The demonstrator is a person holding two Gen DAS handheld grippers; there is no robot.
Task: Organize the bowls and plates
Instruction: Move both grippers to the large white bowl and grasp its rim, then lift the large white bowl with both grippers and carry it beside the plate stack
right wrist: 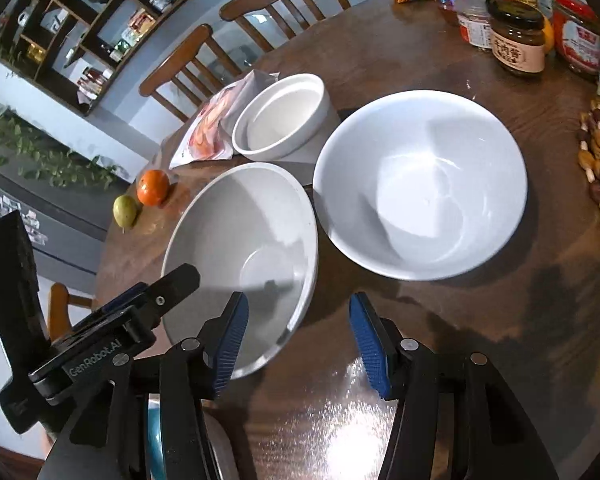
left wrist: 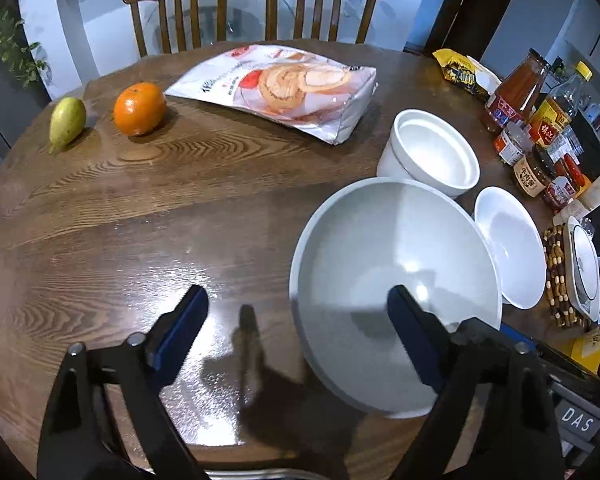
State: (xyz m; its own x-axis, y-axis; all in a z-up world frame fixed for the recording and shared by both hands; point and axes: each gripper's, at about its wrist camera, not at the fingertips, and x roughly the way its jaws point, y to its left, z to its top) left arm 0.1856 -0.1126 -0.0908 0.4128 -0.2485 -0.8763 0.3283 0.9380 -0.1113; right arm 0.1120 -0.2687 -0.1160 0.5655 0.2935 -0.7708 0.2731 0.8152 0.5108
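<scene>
A large grey-white bowl (left wrist: 396, 280) sits on the round wooden table (left wrist: 140, 220). My left gripper (left wrist: 296, 312) is open, its right finger (left wrist: 412, 332) inside the bowl and its left finger (left wrist: 180, 328) outside over the table. The same bowl shows in the right wrist view (right wrist: 244, 248), with the left gripper body at its near-left rim. A second large white bowl (right wrist: 420, 184) stands to its right, and shows in the left wrist view (left wrist: 508, 244). A small white straight-sided bowl (left wrist: 432, 152) (right wrist: 284, 116) stands behind. My right gripper (right wrist: 296, 336) is open and empty, just in front of both large bowls.
A snack bag (left wrist: 284, 88), an orange (left wrist: 140, 108) and a green pear (left wrist: 66, 122) lie on the far side of the table. Sauce jars and bottles (left wrist: 532, 120) crowd the right edge, with a beaded mat (left wrist: 560, 276) and a plate (left wrist: 584, 264). Two chairs (left wrist: 252, 4) stand behind.
</scene>
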